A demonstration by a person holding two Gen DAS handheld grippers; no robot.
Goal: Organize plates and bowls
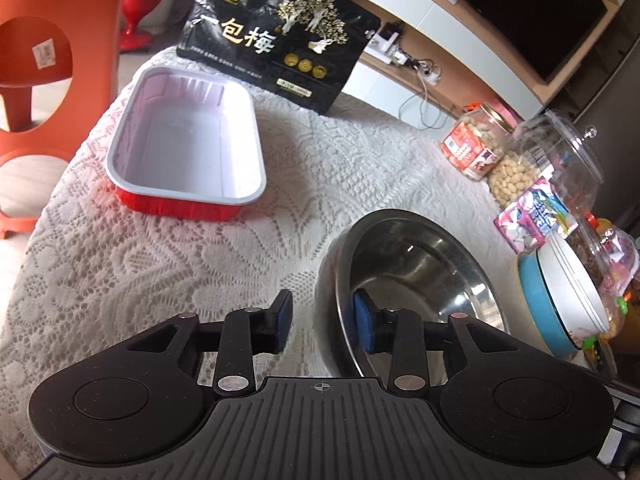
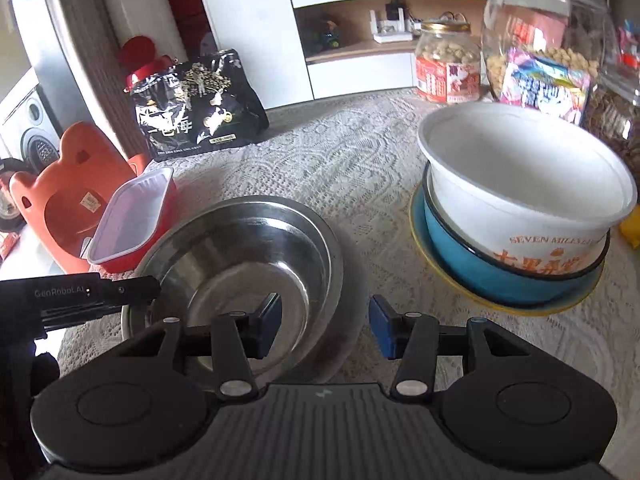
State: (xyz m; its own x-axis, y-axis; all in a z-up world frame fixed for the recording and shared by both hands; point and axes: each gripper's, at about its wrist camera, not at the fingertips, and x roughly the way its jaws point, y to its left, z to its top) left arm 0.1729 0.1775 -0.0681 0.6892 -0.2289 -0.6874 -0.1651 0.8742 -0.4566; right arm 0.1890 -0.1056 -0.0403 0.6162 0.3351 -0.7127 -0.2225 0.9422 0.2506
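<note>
Both my tongs straddle the steel bowl's rim, ready to lift it.

My left gripper (image 1: 324, 322) and right gripper (image 2: 325, 327) stand part open, gripping nothing, one pad inside the steel bowl (image 2: 240, 256), one outside. It sits between the red tray (image 1: 188, 152) and the stacked bowls (image 2: 520, 216). Next, I judge: pinch, lift, nest it there.

The steel bowl (image 2: 240, 252) is polished metal, glossy and smooth, and it mirrors the light; the lace cloth (image 1: 160, 272) over the counter is matt, rough and openwork. The tray (image 1: 188, 148) has a smooth white lining and a ribbed red foil-like outside, and the white bowl (image 2: 520, 184) looks matt like paper or plastic above a glossy blue bowl (image 2: 480, 276). The jars (image 2: 548, 28) are clear and shiny, the black bag (image 1: 276, 32) glossy film.
</note>
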